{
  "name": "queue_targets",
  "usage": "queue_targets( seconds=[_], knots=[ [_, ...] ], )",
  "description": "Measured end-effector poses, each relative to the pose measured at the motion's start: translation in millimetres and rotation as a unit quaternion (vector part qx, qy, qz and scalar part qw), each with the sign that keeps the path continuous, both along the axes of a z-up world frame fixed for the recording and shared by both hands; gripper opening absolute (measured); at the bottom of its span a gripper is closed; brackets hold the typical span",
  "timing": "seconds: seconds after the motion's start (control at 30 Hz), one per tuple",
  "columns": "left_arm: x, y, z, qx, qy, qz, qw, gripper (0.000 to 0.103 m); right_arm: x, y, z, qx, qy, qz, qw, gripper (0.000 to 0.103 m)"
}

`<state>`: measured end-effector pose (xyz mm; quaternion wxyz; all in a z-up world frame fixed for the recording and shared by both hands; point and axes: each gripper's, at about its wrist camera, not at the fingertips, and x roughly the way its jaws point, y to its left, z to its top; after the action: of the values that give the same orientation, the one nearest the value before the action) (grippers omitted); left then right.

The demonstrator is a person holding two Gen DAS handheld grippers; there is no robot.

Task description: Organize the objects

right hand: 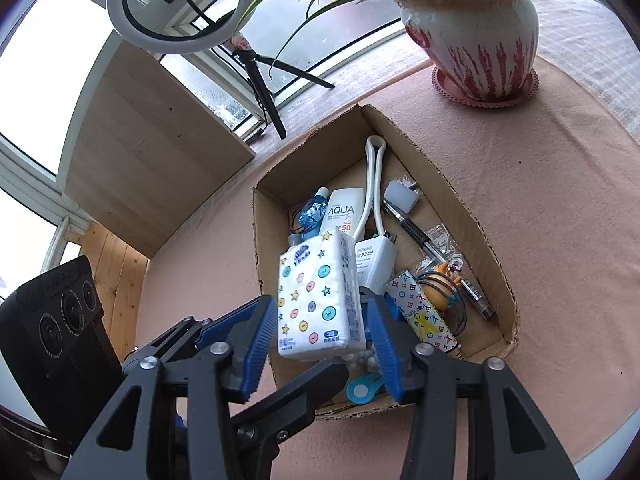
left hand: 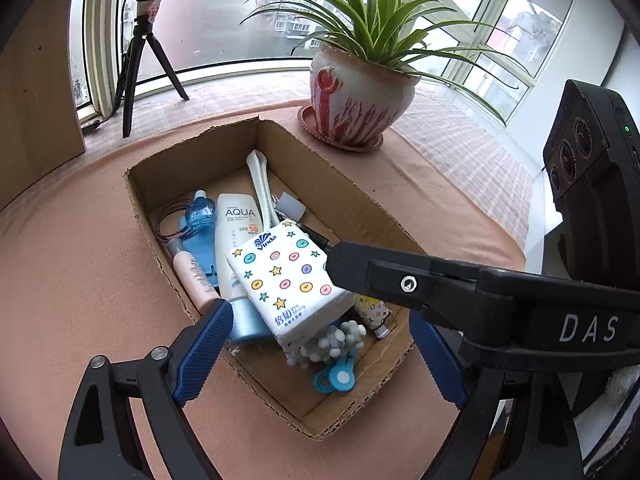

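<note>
An open cardboard box (left hand: 168,160) (right hand: 448,184) sits on a pink tablecloth and holds several small items. My right gripper (right hand: 322,324) is shut on a white Vinda tissue pack (right hand: 320,300) with coloured buttons and stars, holding it over the box's near end. The same pack shows in the left wrist view (left hand: 288,276), with the right gripper's finger on its right side. My left gripper (left hand: 320,352) is open and empty, its blue pads astride the box's near end. In the box lie an AQUA sunscreen tube (left hand: 236,248), a white charger with cable (right hand: 376,256) and a pen (right hand: 416,236).
A potted spider plant (left hand: 360,96) (right hand: 476,36) stands on a pink saucer behind the box. A ring light on a tripod (right hand: 184,4) stands by the window. A wooden board (right hand: 152,152) leans at the left. The pink cloth (right hand: 560,240) spreads right of the box.
</note>
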<state>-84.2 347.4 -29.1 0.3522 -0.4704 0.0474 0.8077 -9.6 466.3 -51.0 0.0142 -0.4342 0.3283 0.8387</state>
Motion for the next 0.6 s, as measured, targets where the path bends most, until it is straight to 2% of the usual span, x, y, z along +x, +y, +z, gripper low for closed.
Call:
queue_targets(
  seconds=[0.1, 0.3, 0.6],
  knots=[
    [1.0, -6.9, -1.4, -0.01, 0.001, 0.003, 0.9999, 0.092, 4.2, 2.4, -0.9, 0.034, -0.004, -0.018, 0.999, 0.072],
    [1.8, -36.2, 2.1, -0.009, 0.003, 0.027, 0.9996, 0.092, 6.0, -6.8, -0.3, 0.037, -0.009, -0.008, 0.999, 0.072],
    [1.6, -117.7, 22.6, -0.006, 0.017, 0.102, 0.9947, 0.092, -5.2, -56.5, 20.0, 0.08, 0.004, 0.033, 0.996, 0.072]
  ],
)
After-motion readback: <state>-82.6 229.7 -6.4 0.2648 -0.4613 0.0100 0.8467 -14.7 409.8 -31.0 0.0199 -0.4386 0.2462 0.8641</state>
